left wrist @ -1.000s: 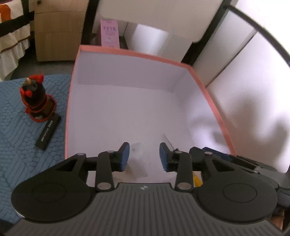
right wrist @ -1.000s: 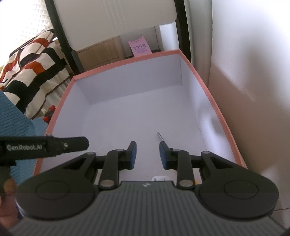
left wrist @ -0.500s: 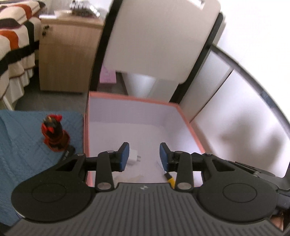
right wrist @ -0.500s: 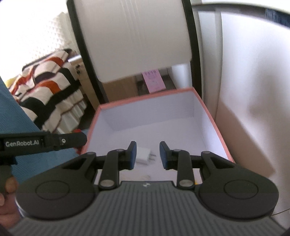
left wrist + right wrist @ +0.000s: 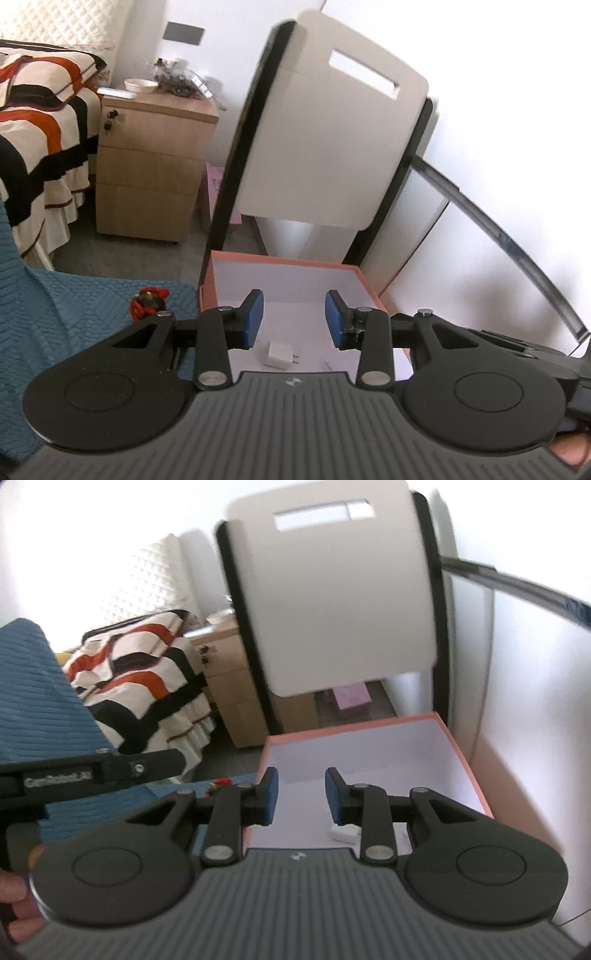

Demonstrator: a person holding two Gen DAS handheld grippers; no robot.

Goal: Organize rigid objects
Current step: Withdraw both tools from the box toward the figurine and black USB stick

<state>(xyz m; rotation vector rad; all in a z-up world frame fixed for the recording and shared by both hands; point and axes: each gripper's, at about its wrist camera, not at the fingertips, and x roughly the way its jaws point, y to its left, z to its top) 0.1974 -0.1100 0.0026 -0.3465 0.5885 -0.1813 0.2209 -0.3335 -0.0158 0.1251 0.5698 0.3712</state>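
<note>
A white charger (image 5: 281, 354) lies on the floor of the pink-rimmed box (image 5: 280, 258), near its front edge. A small red-and-black figurine (image 5: 147, 304) stands just left of the box on the blue mat (image 5: 66, 317). Above the box, the left hand-held gripper (image 5: 294, 319) and the right hand-held gripper (image 5: 301, 795) both hang with jaws wide and nothing between them. A white chair back (image 5: 332, 140) rises behind the box.

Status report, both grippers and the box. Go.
Left gripper open, empty, above the box. Right gripper open, empty. White charger lies inside pink box. Red-trimmed figurine outside on blue cloth. Nothing blocking.
</note>
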